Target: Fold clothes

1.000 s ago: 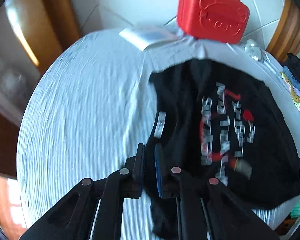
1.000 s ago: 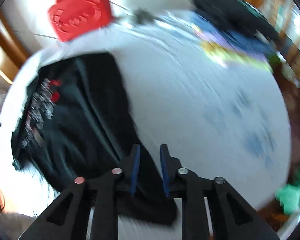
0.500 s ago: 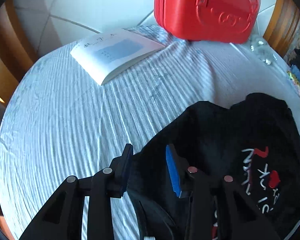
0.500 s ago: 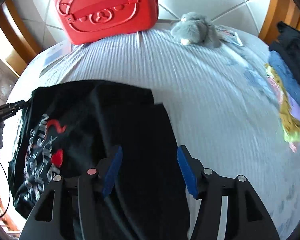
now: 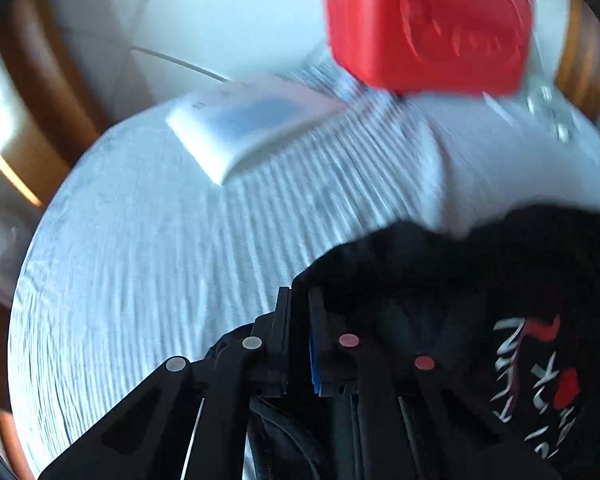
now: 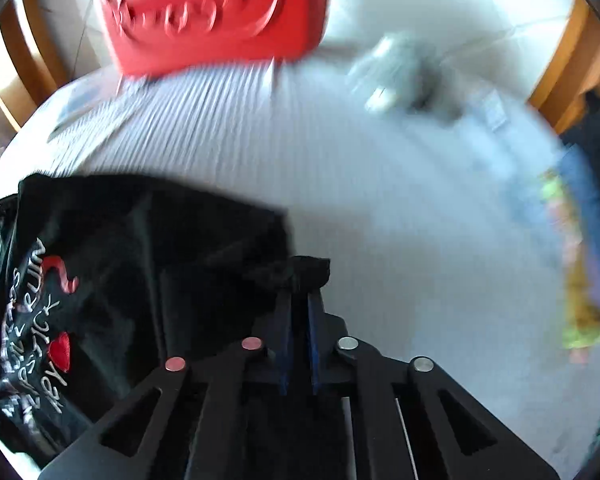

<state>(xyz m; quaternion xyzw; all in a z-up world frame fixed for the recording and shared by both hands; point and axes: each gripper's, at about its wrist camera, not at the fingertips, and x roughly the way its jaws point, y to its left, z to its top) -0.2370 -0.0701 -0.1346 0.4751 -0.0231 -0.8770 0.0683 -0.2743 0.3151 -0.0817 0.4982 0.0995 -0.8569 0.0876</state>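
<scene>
Left tool (image 5: 298, 312): its jaws have just been closing and now pinch a near corner of the black T-shirt (image 5: 440, 300), cloth clamped between the pads.
Right tool (image 6: 298, 308): its jaws have just been closing too — a bunched black edge of the T-shirt (image 6: 147, 264) sticks out past the fingertips.
T-shirt: lies on the striped cloth of the desk (image 5: 147, 280), printed side up, already doubled over on itself by the look of the layers.
Done so far: probably one fold in; both near corners gripped.
Left to do: carry that edge over, flatten — then likely set it by the stack of clothes (image 6: 580, 264).
Further off: a booklet (image 5: 251, 128), a red case (image 6: 211, 12), a grey soft toy (image 6: 404, 76), blurred.
</scene>
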